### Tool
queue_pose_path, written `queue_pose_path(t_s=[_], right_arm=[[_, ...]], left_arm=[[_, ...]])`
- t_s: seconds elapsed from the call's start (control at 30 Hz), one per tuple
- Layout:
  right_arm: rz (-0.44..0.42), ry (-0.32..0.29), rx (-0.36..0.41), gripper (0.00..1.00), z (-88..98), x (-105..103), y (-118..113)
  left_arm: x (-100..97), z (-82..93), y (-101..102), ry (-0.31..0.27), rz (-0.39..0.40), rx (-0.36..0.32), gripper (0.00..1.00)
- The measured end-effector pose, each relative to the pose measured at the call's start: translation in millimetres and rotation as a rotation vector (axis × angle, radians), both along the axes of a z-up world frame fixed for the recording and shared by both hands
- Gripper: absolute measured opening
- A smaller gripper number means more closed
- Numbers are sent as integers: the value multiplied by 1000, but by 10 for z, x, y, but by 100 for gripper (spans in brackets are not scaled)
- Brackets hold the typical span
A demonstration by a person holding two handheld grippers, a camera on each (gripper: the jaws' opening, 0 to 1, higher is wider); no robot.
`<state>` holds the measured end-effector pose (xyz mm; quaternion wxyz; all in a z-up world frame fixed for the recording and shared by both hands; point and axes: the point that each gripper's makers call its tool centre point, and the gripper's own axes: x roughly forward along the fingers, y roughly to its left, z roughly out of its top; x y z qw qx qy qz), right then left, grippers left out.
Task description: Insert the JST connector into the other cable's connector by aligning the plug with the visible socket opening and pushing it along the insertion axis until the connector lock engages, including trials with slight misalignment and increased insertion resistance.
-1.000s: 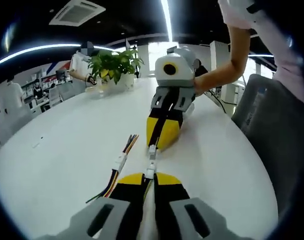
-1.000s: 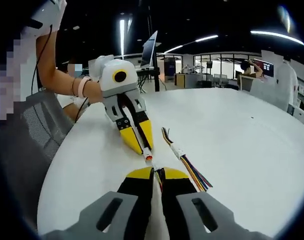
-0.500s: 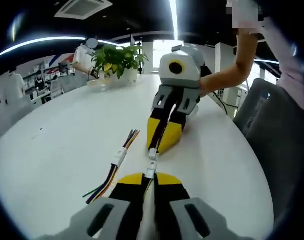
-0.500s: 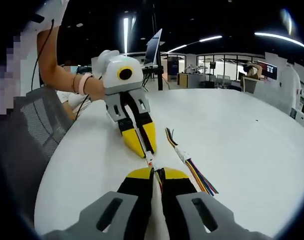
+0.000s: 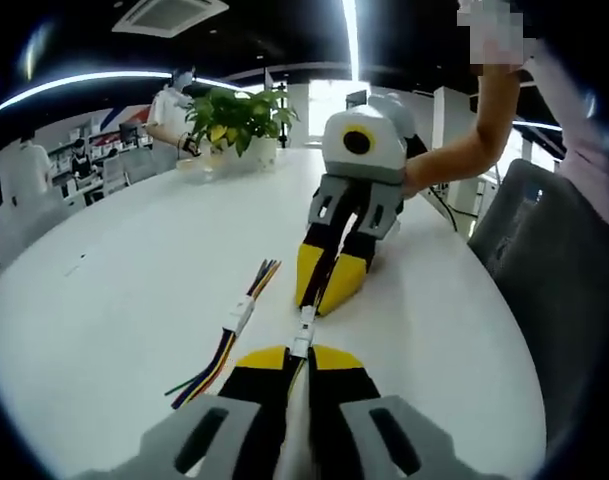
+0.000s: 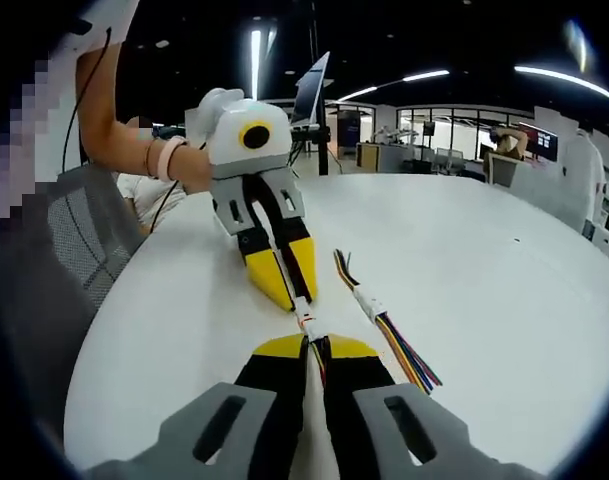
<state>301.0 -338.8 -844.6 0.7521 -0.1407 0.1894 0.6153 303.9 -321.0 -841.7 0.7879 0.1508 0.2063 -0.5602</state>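
Connectors (image 5: 303, 331) now meet tip to tip above the white tabletop (image 5: 124, 290), gap closed since a second ago, left tongs (image 5: 295, 352) and right tongs (image 5: 324, 285) each pinching one, so mating looks underway.

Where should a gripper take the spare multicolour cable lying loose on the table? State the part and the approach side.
Grip the spare cable at its white connector body, the one rigid, blocky part. The coloured wires on either side are thin and would likely flex or slip. It lies flat on the white table, so come from above, jaws closing across its narrow sides. It lies clear of the left gripper and the right gripper.
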Motion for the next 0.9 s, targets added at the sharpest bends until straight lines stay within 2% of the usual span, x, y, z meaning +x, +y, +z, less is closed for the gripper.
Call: queue_pose_path(t_s=[0.33,0.4,0.43,0.67,0.9], right_arm=[[-6,1,-2,3,18,-12,-6],[-1,0,-2,3,13,-8,4],[-1,-13,-6,3,14,-2,6],[7,-10,-7,3,5,-9,32],[-10,-1,24,3,47,19,27]], left_arm=[[-15,43,-49,34,19,-30,1],[-10,87,-87,17,11,-46,1],[-5,82,-86,-5,0,-27,1],[-21,51,-108,-8,-7,-10,1],[6,101,-117,-38,-15,-33,1]])
